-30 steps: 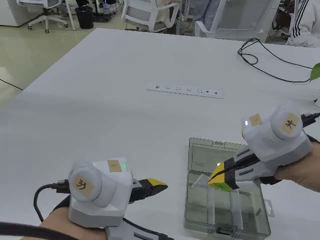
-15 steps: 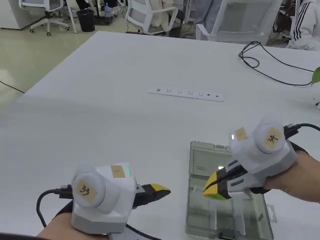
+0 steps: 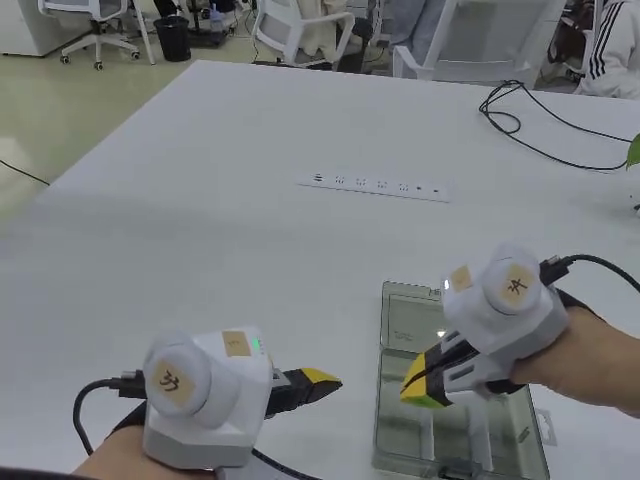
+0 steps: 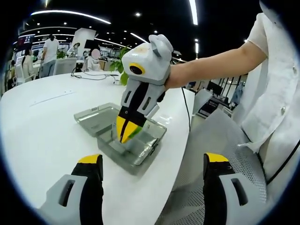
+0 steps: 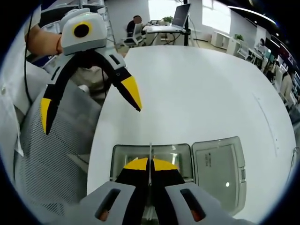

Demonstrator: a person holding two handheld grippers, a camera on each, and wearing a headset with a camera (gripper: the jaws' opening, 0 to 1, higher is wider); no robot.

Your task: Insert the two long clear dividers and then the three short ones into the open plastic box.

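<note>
The open clear plastic box [image 3: 397, 440] lies at the table's near right, its lid [image 3: 405, 318] folded back flat. Faint clear strips stand inside the box. My right gripper [image 3: 420, 386] hovers over the box's left part, shut on a thin clear divider [image 5: 150, 151] that stands edge-on between its yellow tips, above the box [image 5: 122, 153]. My left gripper [image 4: 152, 161] is open and holds nothing; it sits left of the box [image 4: 140, 150] and faces it. In the head view the left gripper [image 3: 315, 380] is near the table's front edge.
A white power strip [image 3: 373, 186] lies mid-table. A black cable [image 3: 530, 120] loops at the far right, next to a green leaf [image 3: 633, 150]. Office chairs [image 3: 300, 25] stand beyond the far edge. The table's near edge runs close beside the box [image 4: 187, 140].
My right gripper has moved left and lower over the box, still holding the divider. The left gripper has stayed about where it was.
</note>
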